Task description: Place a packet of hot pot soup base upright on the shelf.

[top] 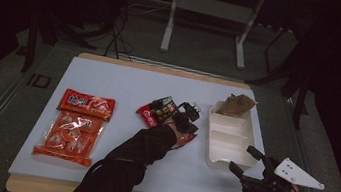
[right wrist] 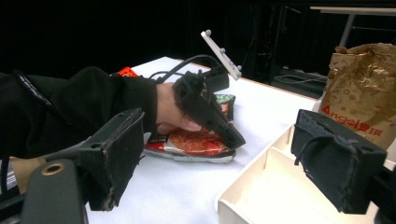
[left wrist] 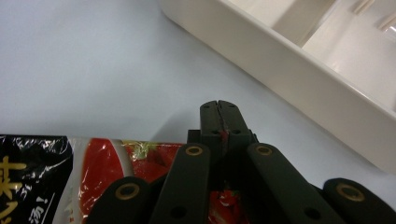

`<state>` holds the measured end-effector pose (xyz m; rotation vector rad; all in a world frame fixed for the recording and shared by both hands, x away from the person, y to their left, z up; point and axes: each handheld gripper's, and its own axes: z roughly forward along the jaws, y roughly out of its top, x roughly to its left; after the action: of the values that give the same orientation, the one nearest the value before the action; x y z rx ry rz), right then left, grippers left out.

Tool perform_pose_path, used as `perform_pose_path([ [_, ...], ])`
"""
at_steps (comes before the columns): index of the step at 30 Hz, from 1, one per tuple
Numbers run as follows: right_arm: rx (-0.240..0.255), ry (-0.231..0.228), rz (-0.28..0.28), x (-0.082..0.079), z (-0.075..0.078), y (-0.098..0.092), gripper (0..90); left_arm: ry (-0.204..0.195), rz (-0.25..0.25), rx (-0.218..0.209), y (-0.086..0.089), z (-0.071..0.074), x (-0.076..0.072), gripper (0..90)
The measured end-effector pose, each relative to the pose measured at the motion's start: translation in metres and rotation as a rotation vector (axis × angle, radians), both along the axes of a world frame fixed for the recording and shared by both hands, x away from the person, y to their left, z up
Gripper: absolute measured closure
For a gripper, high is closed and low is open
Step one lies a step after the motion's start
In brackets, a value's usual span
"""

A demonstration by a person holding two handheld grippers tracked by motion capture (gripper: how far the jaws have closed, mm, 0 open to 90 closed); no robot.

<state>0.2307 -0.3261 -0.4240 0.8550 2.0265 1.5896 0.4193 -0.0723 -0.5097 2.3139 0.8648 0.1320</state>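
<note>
A red and black noodle packet lies mid-table. My left gripper is shut on its right edge, and a sliver of red wrapper shows between the closed jaws in the left gripper view, with the rest of the packet behind them. The right gripper view shows that gripper slanting down onto the packet. My right gripper hovers open at the near end of the cream compartment tray. Nothing is between its pads.
A brown paper bag fills the tray's far compartment; the nearer compartments hold nothing. Two orange snack packs lie at the table's left. The tray wall stands just ahead of the left jaws. Dark floor and desk legs lie beyond.
</note>
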Motion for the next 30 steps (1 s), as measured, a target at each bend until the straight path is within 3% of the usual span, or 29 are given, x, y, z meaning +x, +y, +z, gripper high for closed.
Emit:
perform_pose_path([
  [9, -0.002, -0.001, 0.005, -0.001, 0.000, 0.001, 16.8, 0.019, 0.019, -0.025, 0.013, 0.000, -0.024, 90.0],
  [13, -0.004, 0.009, 0.010, -0.001, 0.000, 0.003, 16.8, 0.010, 0.032, -0.008, 0.024, 0.002, -0.033, 90.0],
  [17, -0.006, 0.010, 0.012, -0.001, 0.000, 0.005, 16.8, 0.021, 0.036, -0.064, 0.034, 0.003, -0.037, 90.0],
  [22, -0.004, 0.016, 0.017, 0.000, 0.000, 0.006, 16.8, 0.007, 0.029, -0.073, 0.026, 0.006, -0.032, 90.0],
  [23, -0.006, 0.017, 0.017, 0.000, -0.001, 0.007, 16.8, 0.023, 0.022, -0.095, 0.024, 0.006, -0.029, 90.0],
  [25, -0.007, 0.021, 0.022, 0.001, -0.001, 0.007, 16.8, 0.027, 0.032, -0.091, 0.018, 0.005, -0.025, 90.0],
  [27, -0.008, 0.023, 0.025, 0.001, -0.002, 0.007, 16.8, 0.048, 0.038, -0.116, 0.015, 0.004, -0.020, 90.0],
  [30, -0.006, 0.025, 0.024, 0.001, -0.003, 0.006, 16.8, 0.058, 0.031, -0.071, 0.007, -0.001, -0.019, 90.0],
])
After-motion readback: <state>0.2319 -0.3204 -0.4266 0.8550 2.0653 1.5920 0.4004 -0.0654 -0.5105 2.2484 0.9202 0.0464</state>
